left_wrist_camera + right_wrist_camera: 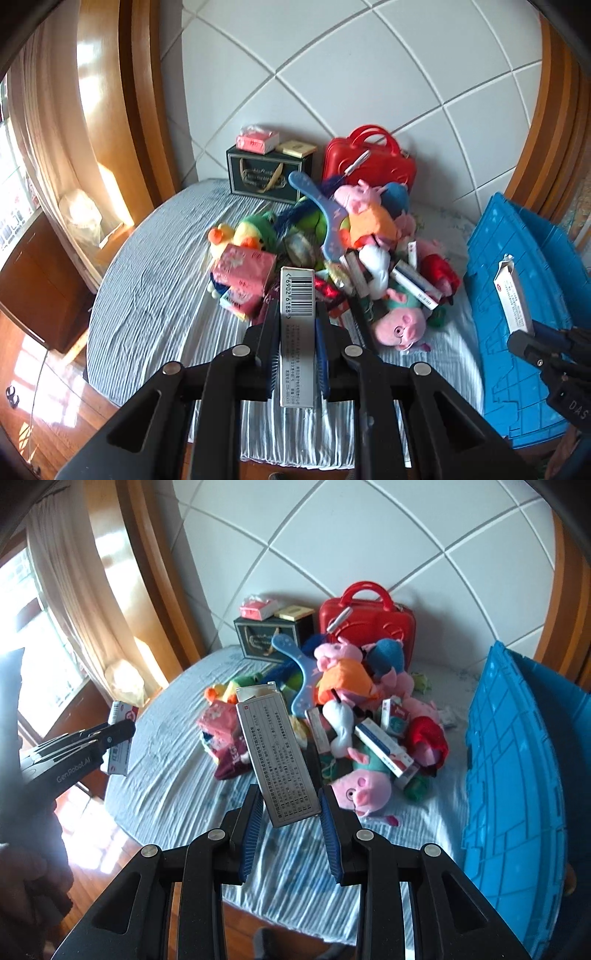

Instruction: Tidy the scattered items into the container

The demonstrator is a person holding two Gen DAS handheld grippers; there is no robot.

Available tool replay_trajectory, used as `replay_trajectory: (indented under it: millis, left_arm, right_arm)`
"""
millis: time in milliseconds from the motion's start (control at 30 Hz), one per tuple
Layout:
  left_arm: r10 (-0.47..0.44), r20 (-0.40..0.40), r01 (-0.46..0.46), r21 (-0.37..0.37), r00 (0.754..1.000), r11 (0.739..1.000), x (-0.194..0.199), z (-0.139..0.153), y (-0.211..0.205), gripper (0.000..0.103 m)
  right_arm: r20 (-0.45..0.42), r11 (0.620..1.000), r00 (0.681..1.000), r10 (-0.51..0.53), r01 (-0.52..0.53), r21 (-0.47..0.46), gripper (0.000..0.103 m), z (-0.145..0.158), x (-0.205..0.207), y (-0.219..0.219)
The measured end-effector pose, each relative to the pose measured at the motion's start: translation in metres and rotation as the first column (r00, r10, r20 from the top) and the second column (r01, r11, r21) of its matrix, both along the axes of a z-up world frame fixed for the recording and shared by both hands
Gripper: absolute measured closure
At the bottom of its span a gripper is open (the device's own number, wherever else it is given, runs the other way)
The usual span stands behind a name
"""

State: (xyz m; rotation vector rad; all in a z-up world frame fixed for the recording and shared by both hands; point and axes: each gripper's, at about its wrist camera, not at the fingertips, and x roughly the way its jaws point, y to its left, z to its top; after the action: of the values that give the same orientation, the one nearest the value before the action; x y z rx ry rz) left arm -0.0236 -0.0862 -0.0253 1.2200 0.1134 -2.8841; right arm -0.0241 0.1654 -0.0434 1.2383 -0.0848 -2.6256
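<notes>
My left gripper (297,310) is shut on a slim white box with a barcode (297,295), held above the bed. In the right wrist view that same gripper (123,731) shows at the left, and its box (120,755) has red print. My right gripper (290,797) is shut on a longer white box covered in fine print (275,746), tilted to the left. The left wrist view shows this gripper (532,330) and its box (513,295) over the blue container (491,369). A heap of plush toys and small boxes (351,720) lies mid-bed. The blue container (517,775) stands at the right.
A red hard case (369,620) and a dark gift box (273,637) topped with small packs stand against the white padded headboard. The striped sheet (159,295) is bare left of the heap. A curtain, a window and a wooden cabinet (44,288) lie further left.
</notes>
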Motion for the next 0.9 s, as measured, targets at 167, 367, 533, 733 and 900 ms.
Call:
replay_trajectory:
  millis: [167, 367, 533, 733, 900]
  left_arm:
    - [-0.012, -0.053, 0.012, -0.011, 0.999, 1.0, 0.009, 0.033, 0.014, 0.086]
    - [-0.018, -0.094, 0.016, -0.013, 0.995, 1.0, 0.017, 0.055, 0.029, 0.086]
    - [-0.016, -0.107, 0.014, -0.022, 0.994, 1.0, 0.022, 0.062, 0.039, 0.086]
    - [-0.021, -0.121, 0.016, -0.042, 0.992, 0.999, 0.028, 0.071, 0.056, 0.086]
    - [-0.031, -0.139, 0.022, -0.063, 0.99, 0.998, 0.03, 0.083, 0.076, 0.086]
  right_arm:
    - [-0.049, 1.0, 0.999, -0.006, 0.005, -0.025, 0.073, 0.032, 0.013, 0.007]
    - [-0.098, 1.0, 0.995, 0.0, -0.002, -0.019, 0.073, 0.055, 0.025, 0.012]
    - [-0.118, 1.0, 0.993, 0.009, -0.011, -0.023, 0.073, 0.066, 0.031, 0.018]
    - [-0.143, 0.999, 0.99, 0.013, -0.017, -0.028, 0.073, 0.074, 0.038, 0.033]
    - [-0.163, 0.999, 0.987, 0.007, -0.013, -0.036, 0.073, 0.08, 0.043, 0.052]
